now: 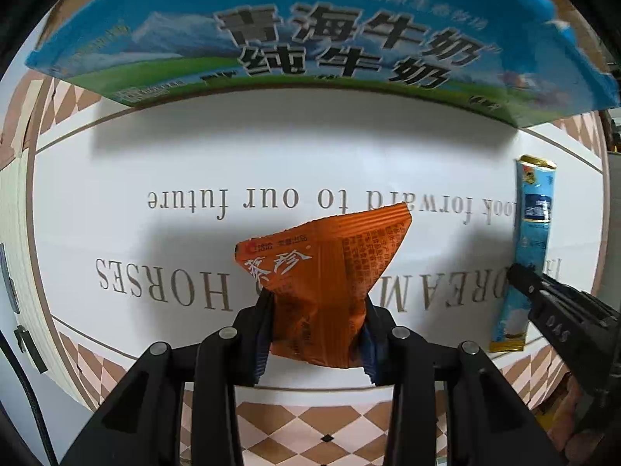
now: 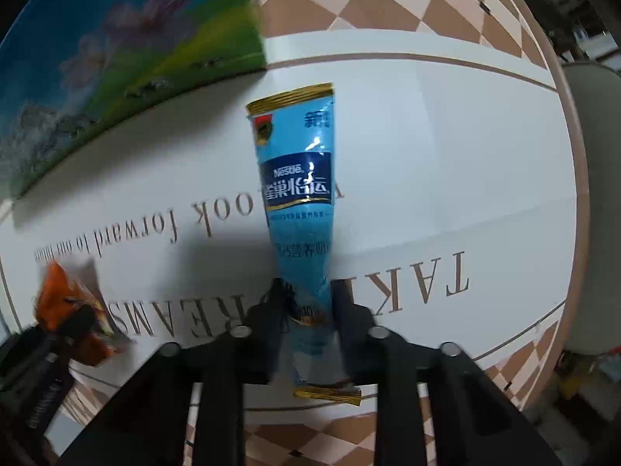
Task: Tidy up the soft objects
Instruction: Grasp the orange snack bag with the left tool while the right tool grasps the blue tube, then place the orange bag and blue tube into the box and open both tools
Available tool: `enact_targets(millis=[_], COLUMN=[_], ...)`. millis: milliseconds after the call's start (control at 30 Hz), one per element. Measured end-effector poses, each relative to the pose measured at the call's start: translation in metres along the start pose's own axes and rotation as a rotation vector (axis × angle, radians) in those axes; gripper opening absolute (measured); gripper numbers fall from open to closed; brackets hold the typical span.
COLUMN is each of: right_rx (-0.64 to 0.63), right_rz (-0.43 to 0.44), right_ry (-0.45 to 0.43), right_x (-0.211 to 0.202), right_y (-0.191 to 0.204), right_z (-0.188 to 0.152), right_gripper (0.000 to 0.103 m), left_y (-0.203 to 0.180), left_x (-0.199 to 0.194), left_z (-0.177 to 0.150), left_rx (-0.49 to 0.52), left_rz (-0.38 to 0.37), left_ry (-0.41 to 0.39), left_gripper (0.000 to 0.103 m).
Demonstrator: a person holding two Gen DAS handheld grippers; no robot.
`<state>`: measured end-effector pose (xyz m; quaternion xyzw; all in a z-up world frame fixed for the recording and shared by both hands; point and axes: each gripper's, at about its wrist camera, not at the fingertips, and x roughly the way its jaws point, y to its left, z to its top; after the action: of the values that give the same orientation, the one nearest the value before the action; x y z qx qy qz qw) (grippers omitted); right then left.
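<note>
My left gripper (image 1: 316,306) is shut on an orange snack packet (image 1: 330,272) and holds it above the white table mat. The packet also shows at the left of the right wrist view (image 2: 62,303). My right gripper (image 2: 306,299) is shut on the lower part of a long light-blue Nestle sachet (image 2: 299,178), which points away from me over the mat. In the left wrist view the sachet (image 1: 531,240) is at the right, with the right gripper's fingers (image 1: 543,291) closed on it.
A blue and green milk carton box (image 1: 310,39) stands at the far side of the mat; it also shows in the right wrist view (image 2: 116,58). The white mat (image 1: 271,155) carries brown lettering. Checkered floor tiles (image 1: 310,427) surround it.
</note>
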<state>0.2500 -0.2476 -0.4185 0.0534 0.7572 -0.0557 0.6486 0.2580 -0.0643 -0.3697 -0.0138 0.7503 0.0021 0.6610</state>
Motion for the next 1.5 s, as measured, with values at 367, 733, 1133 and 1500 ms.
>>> enact_targets(millis=[367,733,1133,1500], right_rx=[-0.14,-0.237,-0.161,-0.187], right_rz=[0.164,0.218,0.068,-0.023], right_ry=[-0.104,-0.353,-0.256,-0.136], right_x=[-0.091,-0.244,-0.187,-0.123], right_y=[0.016,0.031,0.067,0.081], right_z=[-0.049,0.024,0.172,0.207], right_gripper=[0.015,0.015,0.015,0.016], left_y=[0.021,0.048,0.08,0.087], left_x=[-0.105,-0.186,-0.101,-0.05], left_z=[-0.017,0.079,0.18,0.19], left_rx=[0.031,0.021,0.018,0.015], left_rz=[-0.126,-0.018,0.229,0.248], left_ry=[-0.137,-0.294,-0.069,0.068], left_gripper=[0.034,0.035,0.035,0.038])
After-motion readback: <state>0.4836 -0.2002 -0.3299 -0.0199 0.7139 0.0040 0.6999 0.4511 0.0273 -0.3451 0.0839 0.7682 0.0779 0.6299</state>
